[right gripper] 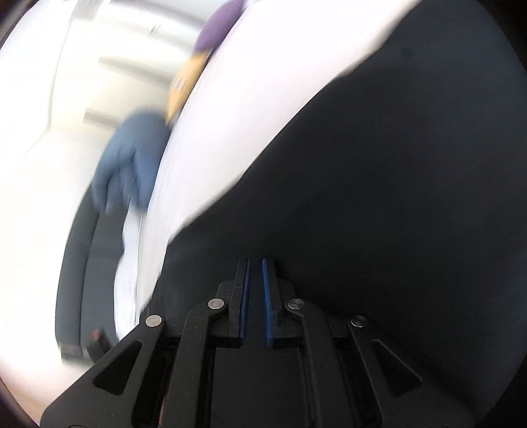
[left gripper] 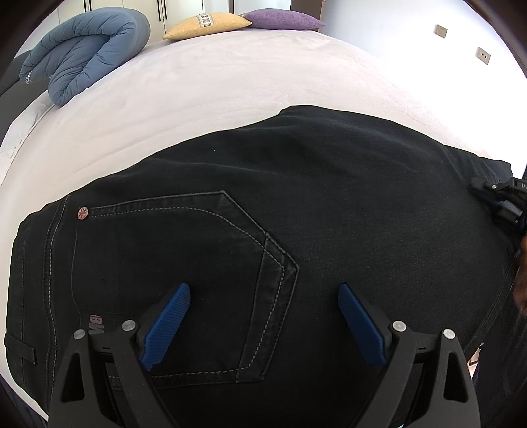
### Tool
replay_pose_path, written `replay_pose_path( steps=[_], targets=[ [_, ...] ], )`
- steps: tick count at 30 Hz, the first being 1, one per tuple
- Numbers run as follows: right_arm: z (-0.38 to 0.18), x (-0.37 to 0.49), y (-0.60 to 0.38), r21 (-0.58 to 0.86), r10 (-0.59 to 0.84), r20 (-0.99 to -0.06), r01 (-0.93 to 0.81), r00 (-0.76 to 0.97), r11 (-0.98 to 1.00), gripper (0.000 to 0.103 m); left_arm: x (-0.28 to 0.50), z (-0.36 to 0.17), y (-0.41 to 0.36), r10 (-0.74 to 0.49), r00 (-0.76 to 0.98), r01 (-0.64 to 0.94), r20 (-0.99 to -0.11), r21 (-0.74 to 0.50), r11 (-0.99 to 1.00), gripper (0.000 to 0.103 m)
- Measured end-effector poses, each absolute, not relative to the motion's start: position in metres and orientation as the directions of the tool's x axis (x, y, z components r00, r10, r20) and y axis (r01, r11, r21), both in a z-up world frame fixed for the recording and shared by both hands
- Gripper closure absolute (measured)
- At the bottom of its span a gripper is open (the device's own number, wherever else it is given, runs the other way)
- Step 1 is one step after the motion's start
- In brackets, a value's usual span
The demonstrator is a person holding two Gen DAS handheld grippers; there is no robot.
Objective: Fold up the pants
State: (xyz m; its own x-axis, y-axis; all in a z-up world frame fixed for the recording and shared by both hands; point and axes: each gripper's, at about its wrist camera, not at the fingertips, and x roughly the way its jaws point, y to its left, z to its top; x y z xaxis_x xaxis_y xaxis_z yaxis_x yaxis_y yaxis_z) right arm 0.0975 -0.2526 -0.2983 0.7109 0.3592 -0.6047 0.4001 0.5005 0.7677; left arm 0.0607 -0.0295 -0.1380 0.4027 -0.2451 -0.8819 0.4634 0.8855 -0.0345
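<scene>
Black jeans [left gripper: 296,204] lie flat on the bed, back pocket [left gripper: 210,263] up, waistband toward the left. My left gripper [left gripper: 263,289] is open, its blue pads [left gripper: 168,326] spread just above the pocket area, holding nothing. The other gripper shows at the right edge of the left wrist view [left gripper: 500,197], over the pants' far end. In the blurred, tilted right wrist view my right gripper [right gripper: 256,263] has its pads nearly together with a thin gap, over the black fabric [right gripper: 378,197]. No cloth is seen between them.
The pants lie on a pale lilac bed sheet [left gripper: 197,92]. A folded blue duvet [left gripper: 85,49] sits at the far left, a yellow cushion [left gripper: 207,24] and a purple cushion [left gripper: 283,19] at the head. Wall sockets [left gripper: 441,31] are at the right.
</scene>
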Motion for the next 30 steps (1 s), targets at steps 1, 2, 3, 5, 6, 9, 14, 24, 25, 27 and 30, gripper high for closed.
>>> replay_pose_path(
  steps=[1, 2, 3, 5, 6, 9, 14, 24, 25, 27, 30],
  targets=[
    [-0.299, 0.076, -0.287, 0.764, 0.320, -0.606, 0.422, 0.728, 0.487, 0.103, 0.061, -0.138, -0.030, -0.244, 0.404, 0.462, -0.882, -0.034, 0.886, 0.010],
    [-0.300, 0.068, -0.300, 0.756, 0.273, -0.612, 0.447, 0.742, 0.478, 0.103, 0.060, -0.138, -0.030, -0.243, 0.405, 0.463, -0.881, -0.032, 0.886, 0.010],
    [-0.299, 0.057, -0.322, 0.745, 0.223, -0.619, 0.473, 0.753, 0.471, 0.103, 0.060, -0.138, -0.031, -0.242, 0.406, 0.462, -0.881, -0.030, 0.886, 0.010],
    [-0.294, 0.042, -0.341, 0.730, 0.151, -0.620, 0.497, 0.770, 0.468, 0.103, 0.059, -0.139, -0.032, -0.241, 0.407, 0.461, -0.881, -0.030, 0.887, 0.010],
    [-0.290, 0.035, -0.353, 0.711, 0.102, -0.631, 0.520, 0.769, 0.474, 0.103, 0.059, -0.139, -0.032, -0.241, 0.407, 0.461, -0.881, -0.030, 0.887, 0.010],
    [-0.275, 0.021, -0.372, 0.657, -0.026, -0.662, 0.597, 0.749, 0.461, 0.103, 0.059, -0.139, -0.032, -0.240, 0.408, 0.461, -0.881, -0.029, 0.887, 0.010],
    [-0.244, 0.027, -0.331, 0.591, -0.136, -0.658, 0.620, 0.741, 0.516, 0.032, 0.058, -0.140, -0.035, -0.233, 0.417, 0.456, -0.879, -0.020, 0.890, 0.009],
    [-0.261, 0.128, -0.123, 0.790, 0.364, -0.514, 0.263, 0.777, 0.553, 0.019, 0.054, -0.139, -0.040, -0.232, 0.418, 0.458, -0.878, -0.017, 0.889, 0.009],
    [-0.269, 0.142, -0.084, 0.792, 0.389, -0.522, 0.262, 0.759, 0.551, 0.022, 0.054, -0.139, -0.040, -0.232, 0.418, 0.458, -0.878, -0.018, 0.889, 0.009],
    [-0.292, 0.143, -0.070, 0.771, 0.405, -0.574, 0.303, 0.712, 0.560, 0.047, 0.054, -0.139, -0.040, -0.233, 0.419, 0.458, -0.878, -0.017, 0.889, 0.009],
    [-0.328, 0.147, -0.069, 0.697, 0.362, -0.680, 0.408, 0.638, 0.590, 0.103, 0.054, -0.135, -0.038, -0.232, 0.422, 0.455, -0.877, -0.016, 0.890, 0.010]
  ],
)
